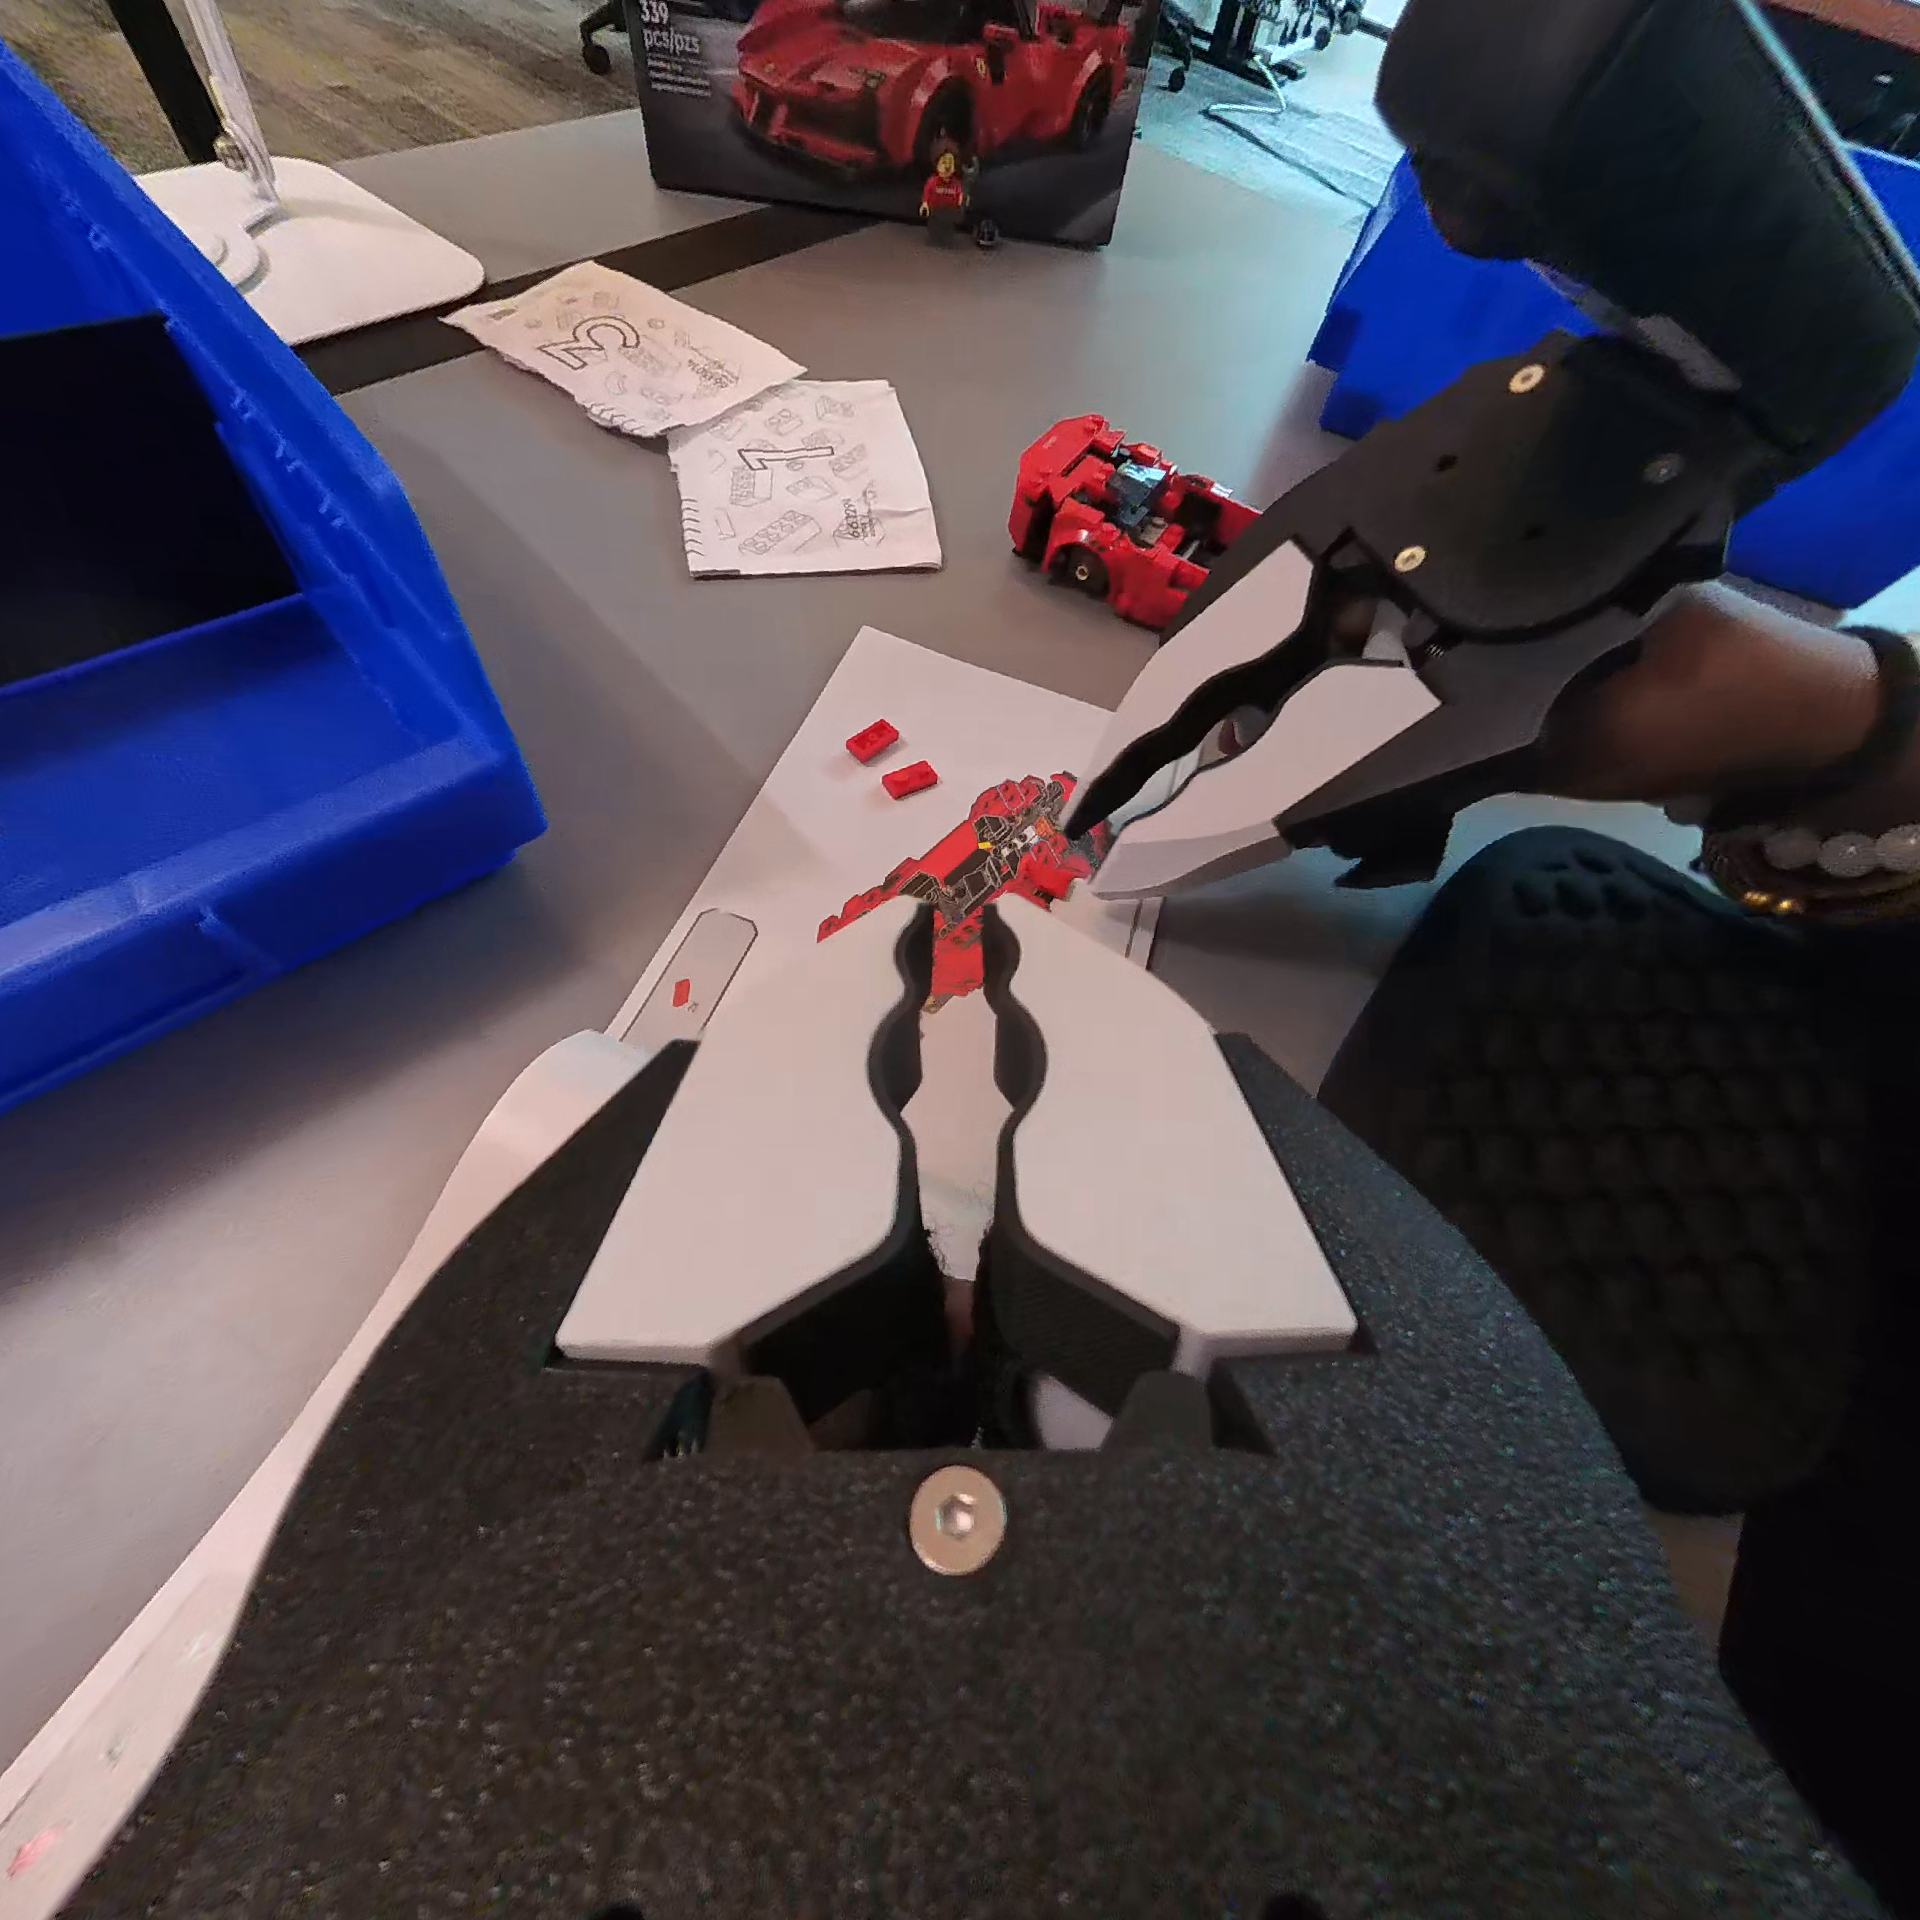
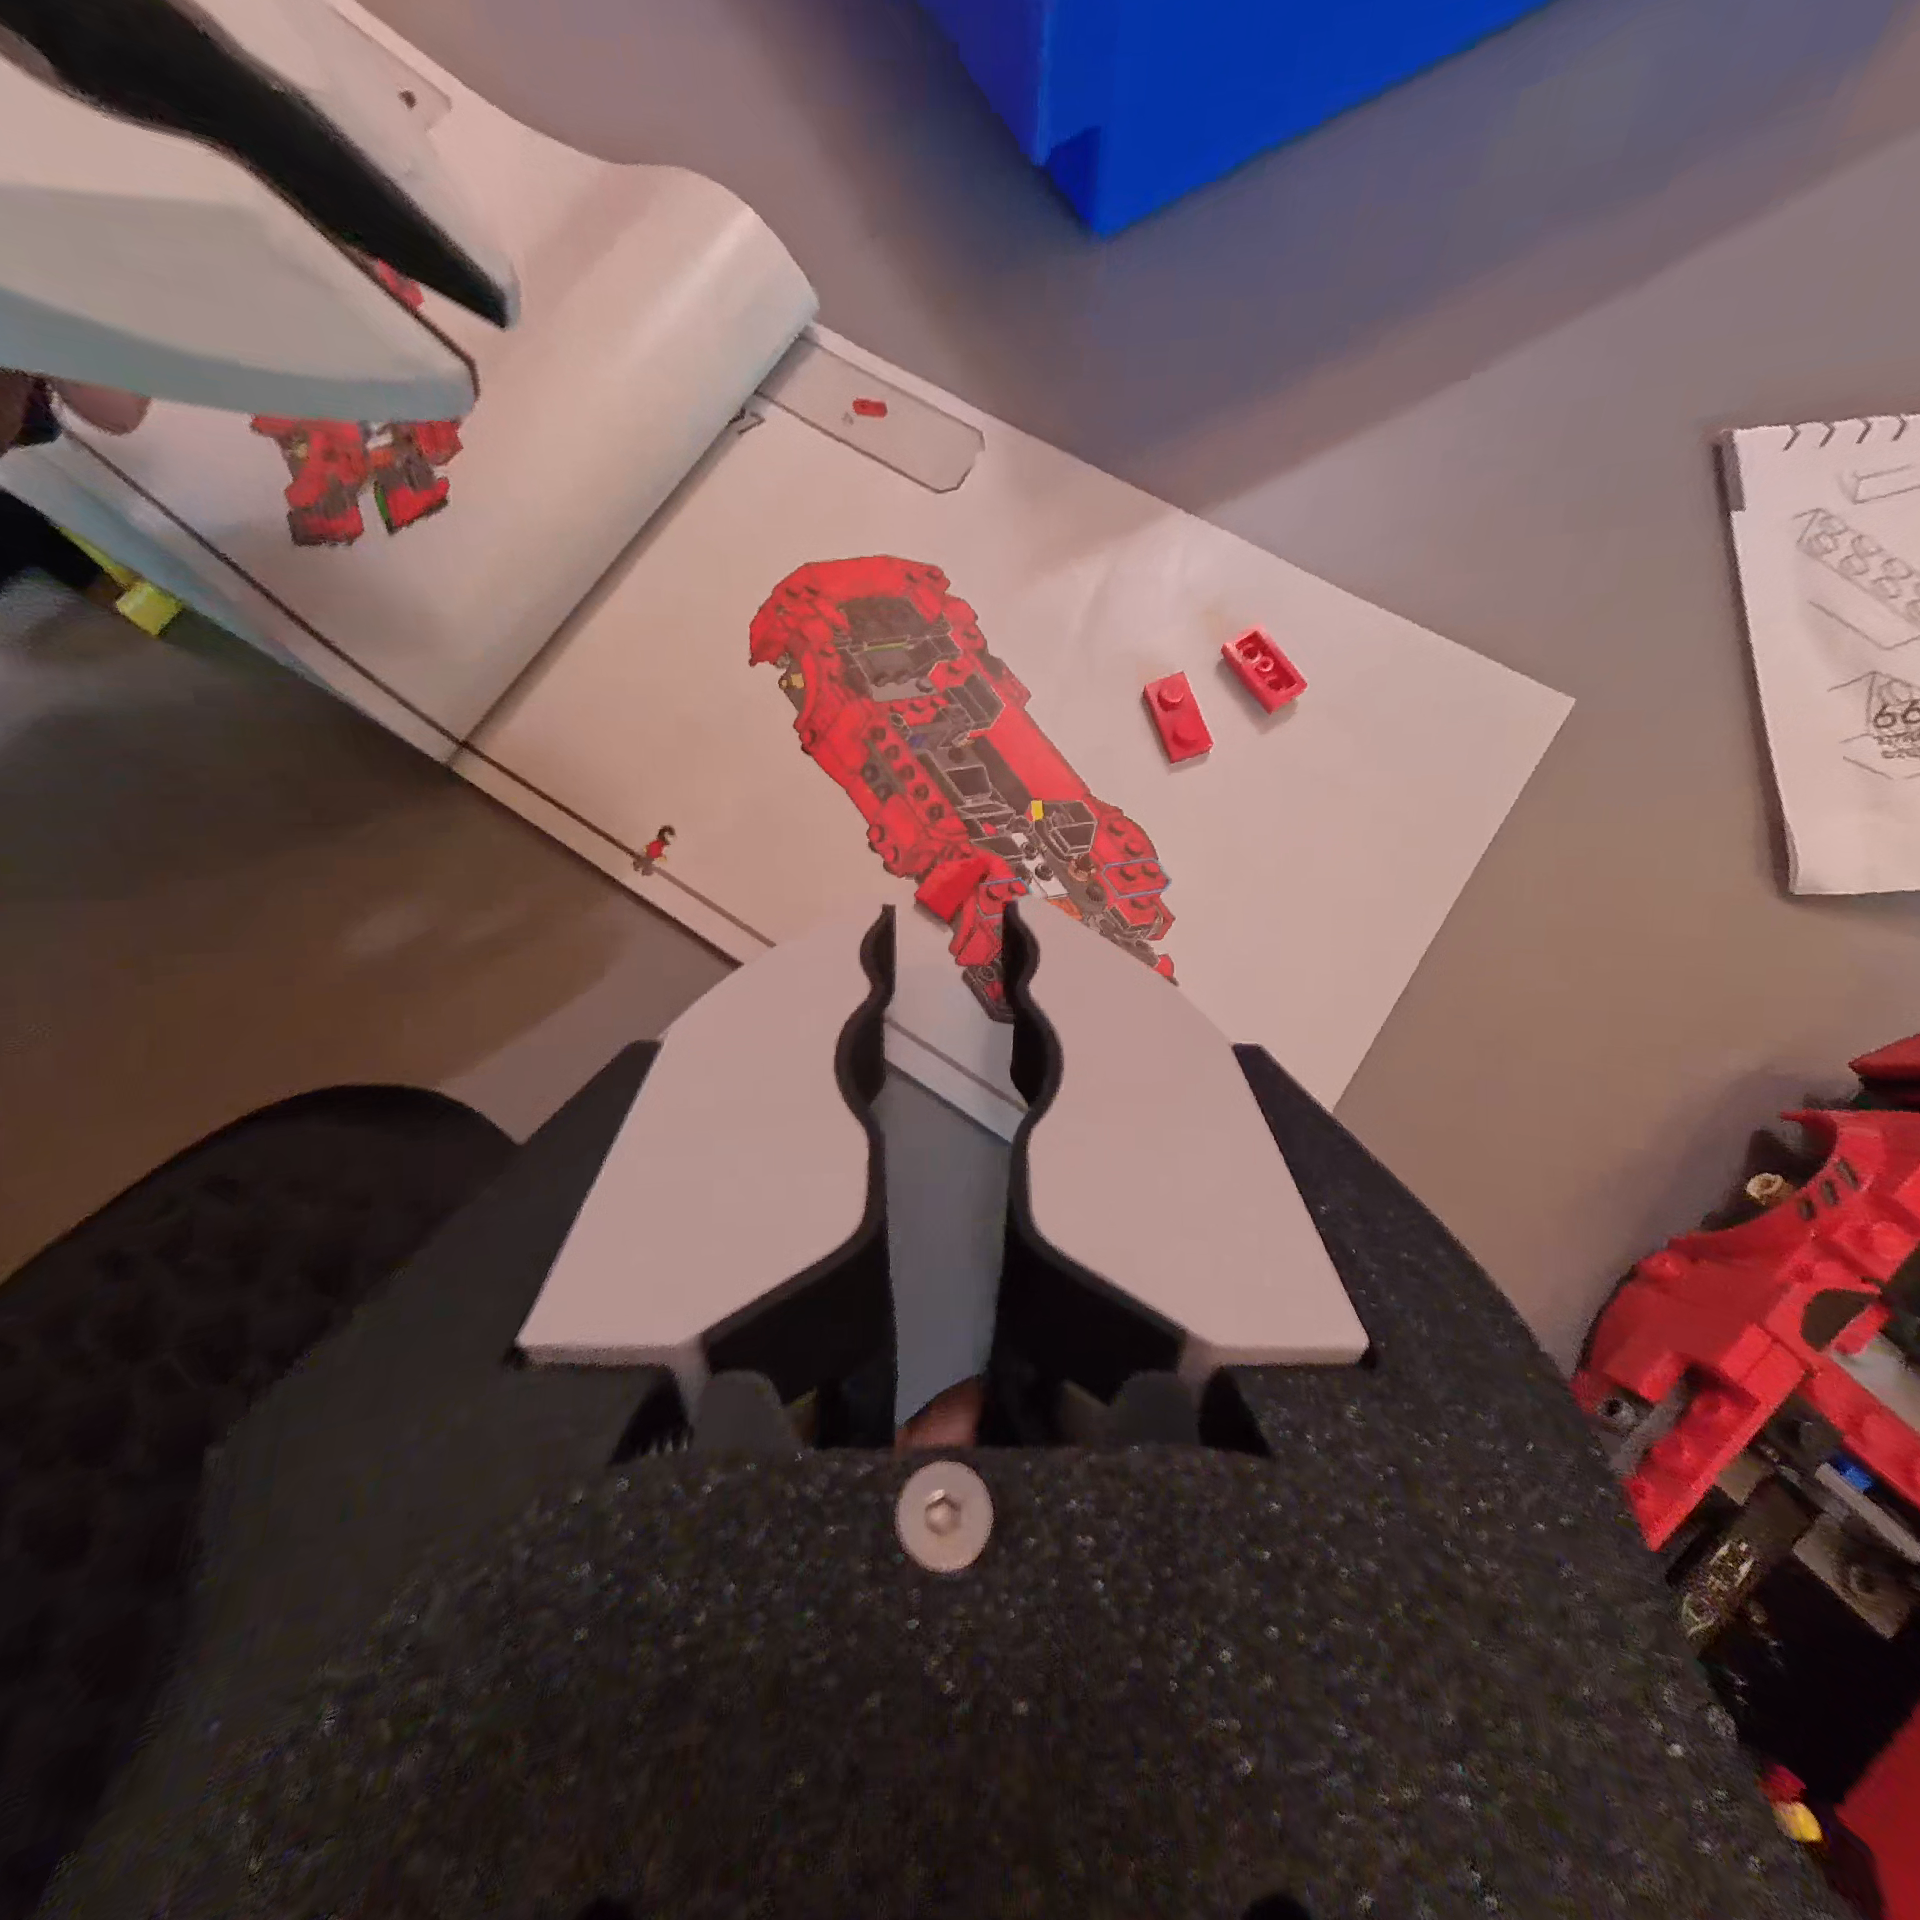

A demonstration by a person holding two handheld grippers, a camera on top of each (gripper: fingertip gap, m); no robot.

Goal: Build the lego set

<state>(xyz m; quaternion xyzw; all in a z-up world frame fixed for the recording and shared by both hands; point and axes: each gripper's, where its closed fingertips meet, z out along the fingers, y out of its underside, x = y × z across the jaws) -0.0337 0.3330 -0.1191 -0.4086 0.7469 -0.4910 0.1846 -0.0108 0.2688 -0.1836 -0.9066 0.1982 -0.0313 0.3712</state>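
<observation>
While both grippers hang over the open booklet [image 2: 1195, 582], nothing is held in either one. The left gripper [image 1: 954, 914] has its fingers parted by a narrow gap, tips over the printed red car on the page, empty. The right gripper [image 2: 943, 914] shows the same narrow gap, its tips over the tail end of that drawing, empty too. In the left wrist view, the right gripper [image 1: 1086, 847] comes in from 3 o'clock, its tips close together and low over the page.

Two small red plates lie loose on the page: one plate [image 2: 1177, 703] stud up, the other plate [image 2: 1263, 657] just beside it, apart, at 1 o'clock from the right gripper's tips. From the left wrist view they sit at 11 o'clock of the left tips.

The half-built red car [image 1: 1127, 520] rests on the grey table [image 1: 582, 582] beyond the booklet at 1 o'clock. Two paper bags [image 1: 727, 416] lie at 11 o'clock, overlapping. A blue bin [image 1: 260, 727] fills 9 o'clock. The set's box [image 1: 894, 104] stands at 12 o'clock, a minifigure [image 1: 945, 192] in front of it.
</observation>
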